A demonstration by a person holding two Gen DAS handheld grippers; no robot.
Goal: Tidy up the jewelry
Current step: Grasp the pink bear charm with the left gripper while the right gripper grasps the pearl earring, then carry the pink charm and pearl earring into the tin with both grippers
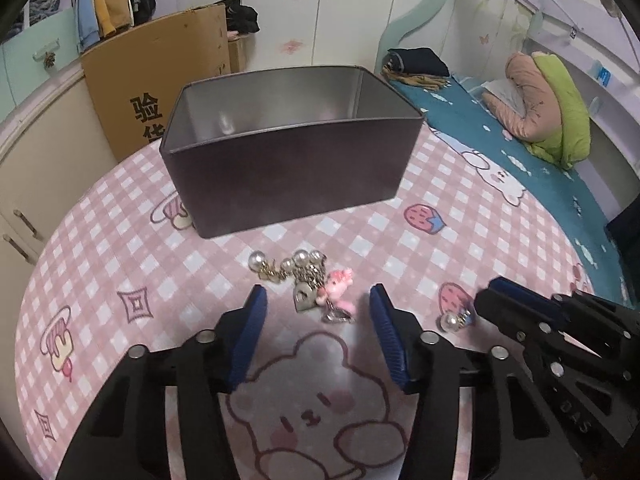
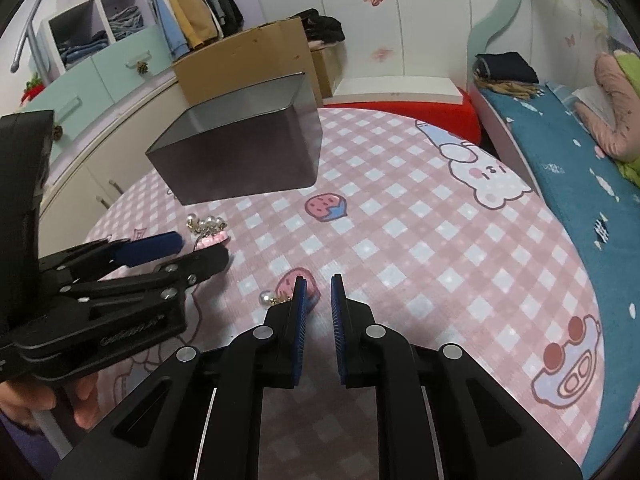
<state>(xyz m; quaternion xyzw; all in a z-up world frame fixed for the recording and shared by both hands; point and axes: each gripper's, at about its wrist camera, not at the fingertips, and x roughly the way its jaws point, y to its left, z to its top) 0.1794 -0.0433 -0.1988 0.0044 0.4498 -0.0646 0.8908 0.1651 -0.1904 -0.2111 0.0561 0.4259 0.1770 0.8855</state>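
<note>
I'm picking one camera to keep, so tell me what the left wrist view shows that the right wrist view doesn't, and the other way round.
Only the left wrist view shows the padlock charm in the jewelry pile and looks far down inside the tin box.

Only the right wrist view shows the person's hand holding the left gripper, the white shelf cubbies, and the red seat.

Both show the box, the pile, the lone pearl earring beside the right gripper, the checked tablecloth, the cardboard box, and the bed.

One open metal tin (image 1: 288, 176), approx five pearl charms (image 1: 256, 260), one pink charm (image 1: 338, 280), one heart padlock (image 1: 304, 298), two grippers, left (image 1: 318, 300), right (image 2: 319, 282)
</note>
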